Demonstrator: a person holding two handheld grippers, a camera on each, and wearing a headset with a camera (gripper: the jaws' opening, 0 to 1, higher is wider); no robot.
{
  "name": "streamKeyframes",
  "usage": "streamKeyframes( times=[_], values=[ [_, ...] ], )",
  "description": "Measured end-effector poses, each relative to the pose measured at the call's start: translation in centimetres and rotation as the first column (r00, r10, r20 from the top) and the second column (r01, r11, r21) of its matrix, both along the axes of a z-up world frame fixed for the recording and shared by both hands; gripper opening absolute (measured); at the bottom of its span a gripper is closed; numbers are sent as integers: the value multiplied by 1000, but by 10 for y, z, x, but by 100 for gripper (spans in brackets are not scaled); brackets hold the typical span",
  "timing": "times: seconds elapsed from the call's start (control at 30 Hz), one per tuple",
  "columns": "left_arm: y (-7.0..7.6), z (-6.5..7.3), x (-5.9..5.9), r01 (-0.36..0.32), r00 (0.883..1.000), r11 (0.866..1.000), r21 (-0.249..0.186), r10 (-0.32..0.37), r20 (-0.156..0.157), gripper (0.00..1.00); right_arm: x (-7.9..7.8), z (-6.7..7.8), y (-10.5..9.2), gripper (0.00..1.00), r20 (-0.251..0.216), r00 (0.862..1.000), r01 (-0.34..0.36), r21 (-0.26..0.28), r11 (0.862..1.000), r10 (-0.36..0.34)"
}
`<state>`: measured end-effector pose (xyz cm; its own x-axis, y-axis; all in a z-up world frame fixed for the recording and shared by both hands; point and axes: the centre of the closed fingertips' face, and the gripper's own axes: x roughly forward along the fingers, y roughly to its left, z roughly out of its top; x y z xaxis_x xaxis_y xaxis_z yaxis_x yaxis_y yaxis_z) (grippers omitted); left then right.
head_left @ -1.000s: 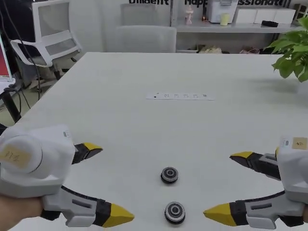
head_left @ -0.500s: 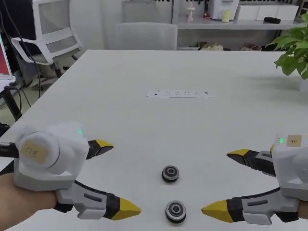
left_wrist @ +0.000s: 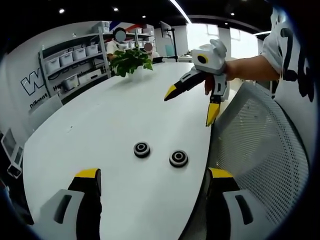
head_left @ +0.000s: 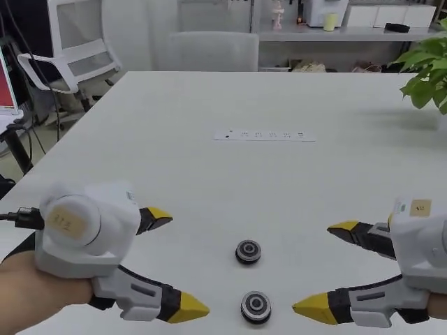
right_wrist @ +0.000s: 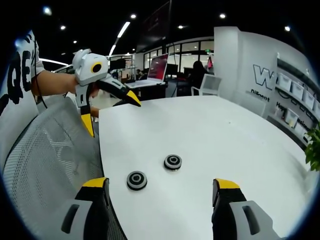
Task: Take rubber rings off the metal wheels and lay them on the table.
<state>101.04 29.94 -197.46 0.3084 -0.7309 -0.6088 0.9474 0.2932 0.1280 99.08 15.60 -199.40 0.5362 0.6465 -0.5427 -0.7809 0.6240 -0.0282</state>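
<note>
Far wheel [head_left: 248, 252] and near wheel [head_left: 255, 307], rubber rings [head_left: 243, 308] seemingly on, sat by counter [head_left: 279, 181] front edge between left hand-held gripper [head_left: 185, 262] and right hand-held gripper [head_left: 314, 266]. Both jaws apart, empty. Advice: one pins hub, other peels ring outward.

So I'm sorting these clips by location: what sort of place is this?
Probably an office or lab meeting room: a long white table with a built-in power strip, a mesh office chair beside it, and shelves of storage bins along the wall.
</note>
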Motion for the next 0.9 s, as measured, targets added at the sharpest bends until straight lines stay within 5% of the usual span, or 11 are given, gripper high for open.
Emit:
streamKeyframes(
  times=[0.9],
  values=[
    [-17, -14, -3, 56, 998, 998, 38, -55, -13, 82, -1, -11, 2, 81, -12, 1000, -15, 3, 1000, 15]
  ],
)
